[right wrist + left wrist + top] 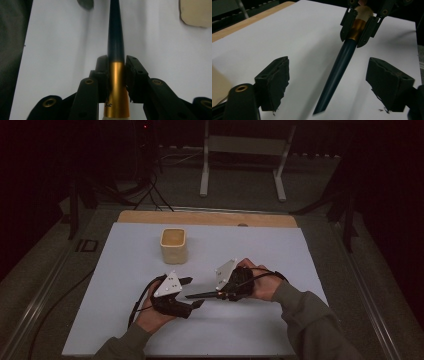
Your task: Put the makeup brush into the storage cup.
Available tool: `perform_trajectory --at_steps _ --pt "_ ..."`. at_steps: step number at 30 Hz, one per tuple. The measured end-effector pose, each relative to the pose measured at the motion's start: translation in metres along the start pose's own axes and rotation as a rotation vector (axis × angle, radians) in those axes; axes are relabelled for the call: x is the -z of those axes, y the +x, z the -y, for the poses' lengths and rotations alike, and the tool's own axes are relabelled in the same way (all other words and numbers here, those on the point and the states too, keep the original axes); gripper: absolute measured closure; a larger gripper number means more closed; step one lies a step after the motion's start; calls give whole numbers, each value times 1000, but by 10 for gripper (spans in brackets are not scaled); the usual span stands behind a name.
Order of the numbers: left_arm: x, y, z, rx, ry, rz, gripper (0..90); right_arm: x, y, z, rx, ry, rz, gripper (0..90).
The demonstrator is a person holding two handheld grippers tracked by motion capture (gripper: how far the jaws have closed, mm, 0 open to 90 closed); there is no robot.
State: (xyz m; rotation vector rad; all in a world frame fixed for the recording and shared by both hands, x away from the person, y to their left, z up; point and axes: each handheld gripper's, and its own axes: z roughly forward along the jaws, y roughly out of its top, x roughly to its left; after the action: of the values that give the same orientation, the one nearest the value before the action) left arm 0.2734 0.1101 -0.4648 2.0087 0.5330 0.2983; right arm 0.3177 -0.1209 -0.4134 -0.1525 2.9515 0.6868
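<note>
A: What is the right claw [216,294] doing?

B: It is clenched on a brush [116,50], its pads pinching the gold band. The dark handle sticks out toward the left claw [194,292], above the near half of the tabletop [280,255].

A: And the left one?

B: Released. The handle's tip lies between its spread pads [274,82], touching neither, as far as the blur lets me judge. A cream cup [173,245] stands toward the far edge.
</note>
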Motion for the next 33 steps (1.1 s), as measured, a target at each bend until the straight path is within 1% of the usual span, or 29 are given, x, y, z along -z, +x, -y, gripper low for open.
perform_trajectory --at_steps 1,2,3,4,6,7,8,10,11,12,13,14,15,16,18,21,22,23,24,25,27,28,29,30,31,33 --pt "-2 -1 -1 -8 6 6 211 0 0 0 0 0 0 730" --pt "-6 -2 -2 -19 14 21 233 0 1 -2 3 -2 -5 731" --pt "-6 -2 -2 -19 14 21 243 0 1 -3 9 -3 -6 730" --pt "-10 -4 -4 -31 25 33 255 0 1 -3 12 -5 -6 730" --pt "-12 -5 -4 -38 33 38 290 0 2 -5 13 -8 -13 731" --pt "-14 -6 -4 -45 43 43 290 0 2 -5 13 -8 -13 731" --pt "-18 -7 -4 -52 56 61 344 0 3 -6 22 -4 -17 730" --pt "-20 -8 -4 -71 70 70 395 0 3 -7 25 -1 -22 730" --pt "-20 -8 -4 -71 70 70 415 0 3 -7 25 -1 -22 730" --pt "-21 -9 -4 -84 85 90 449 -1 4 -7 31 -1 -22 730" --pt "-21 -9 -4 -84 85 90 480 -1 4 -8 34 0 -27 730" --pt "-22 -10 -5 -96 97 91 480 -1 4 -8 34 0 -27 730" --pt "-23 -11 -5 -99 102 95 520 -1 4 -8 37 2 -30 730" --pt "-23 -12 -5 -109 107 109 551 -1 5 -8 37 5 -36 730" --pt "-24 -12 -6 -118 122 122 567 -2 5 -8 44 11 -44 731" --pt "-26 -13 -6 -131 148 146 620 -3 6 -8 54 17 -55 730" --pt "-26 -13 -6 -131 148 146 633 -4 6 -9 56 17 -57 730" --pt "-28 -14 -6 -144 167 152 642 -4 6 -9 58 18 -57 730" --pt "-28 -14 -6 -144 167 152 645 -4 6 -9 61 21 -59 730" --pt "-31 -14 -5 -152 183 163 678 -4 6 -9 66 23 -61 730" --pt "-31 -14 -6 -157 189 166 729 -5 7 -9 75 31 -69 730" --pt "-33 -15 -6 -167 206 181 744 -5 8 -9 79 37 -68 729" --pt "-34 -17 -6 -179 213 174 754 -6 8 -9 87 40 -71 726" --pt "-34 -19 -6 -176 213 164 757 -7 8 -9 92 44 -68 716" --pt "-34 -18 -7 -172 214 170 760 -8 8 -8 86 44 -58 700" --pt "-35 -17 -6 -168 214 159 762 -8 8 -8 76 37 -56 564"
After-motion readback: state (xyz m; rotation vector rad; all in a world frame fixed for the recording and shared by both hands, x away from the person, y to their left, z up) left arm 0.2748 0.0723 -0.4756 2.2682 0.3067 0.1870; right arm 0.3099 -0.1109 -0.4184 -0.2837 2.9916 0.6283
